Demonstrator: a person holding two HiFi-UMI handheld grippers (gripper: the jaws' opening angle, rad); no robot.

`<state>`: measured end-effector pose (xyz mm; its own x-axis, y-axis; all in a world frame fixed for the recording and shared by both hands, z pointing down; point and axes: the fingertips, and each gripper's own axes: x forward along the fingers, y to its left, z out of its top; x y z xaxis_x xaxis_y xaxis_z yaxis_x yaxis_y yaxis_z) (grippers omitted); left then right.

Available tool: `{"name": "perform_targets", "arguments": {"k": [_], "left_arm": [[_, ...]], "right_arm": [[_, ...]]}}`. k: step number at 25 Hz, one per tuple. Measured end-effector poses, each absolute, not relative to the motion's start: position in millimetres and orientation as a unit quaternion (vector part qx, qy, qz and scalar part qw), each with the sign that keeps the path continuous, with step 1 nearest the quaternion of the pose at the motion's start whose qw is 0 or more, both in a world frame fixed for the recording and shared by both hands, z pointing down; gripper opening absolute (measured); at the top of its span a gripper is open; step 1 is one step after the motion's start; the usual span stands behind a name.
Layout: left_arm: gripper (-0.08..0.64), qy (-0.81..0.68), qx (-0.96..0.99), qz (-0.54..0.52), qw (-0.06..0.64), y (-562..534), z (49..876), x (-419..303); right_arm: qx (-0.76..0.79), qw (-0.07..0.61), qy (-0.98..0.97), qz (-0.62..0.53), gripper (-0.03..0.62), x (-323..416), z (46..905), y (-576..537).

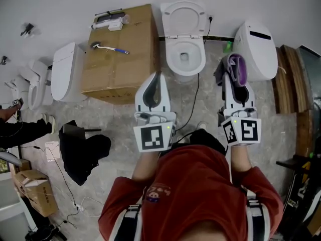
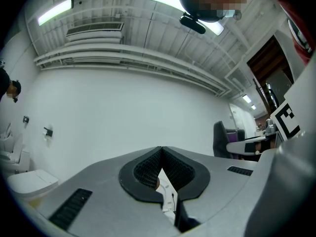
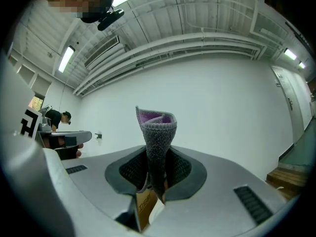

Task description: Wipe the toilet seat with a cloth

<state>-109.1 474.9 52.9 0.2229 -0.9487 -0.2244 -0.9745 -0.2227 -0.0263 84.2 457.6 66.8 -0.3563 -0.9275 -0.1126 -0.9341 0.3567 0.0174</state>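
Observation:
A white toilet stands against the far wall with its lid raised and its seat down over the bowl. My left gripper is shut with nothing between its jaws, its tips just left of the bowl; in the left gripper view my left gripper faces the white wall. My right gripper is shut on a grey and purple cloth, to the right of the bowl. In the right gripper view the cloth stands up folded between the jaws of my right gripper.
A large cardboard box with a toilet brush on top stands left of the toilet. Another white toilet stands at the right, more at the left. A black bag and cables lie on the floor. Wooden boards lean at far right.

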Motion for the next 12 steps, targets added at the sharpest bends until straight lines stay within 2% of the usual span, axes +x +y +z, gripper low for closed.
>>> {"name": "perform_targets", "arguments": {"k": [12], "left_arm": [[0.014, 0.63, -0.768, 0.071, 0.093, 386.6, 52.8, -80.8]], "right_arm": [[-0.554, 0.051, 0.831, 0.031, 0.071, 111.8, 81.5, 359.0]]}}
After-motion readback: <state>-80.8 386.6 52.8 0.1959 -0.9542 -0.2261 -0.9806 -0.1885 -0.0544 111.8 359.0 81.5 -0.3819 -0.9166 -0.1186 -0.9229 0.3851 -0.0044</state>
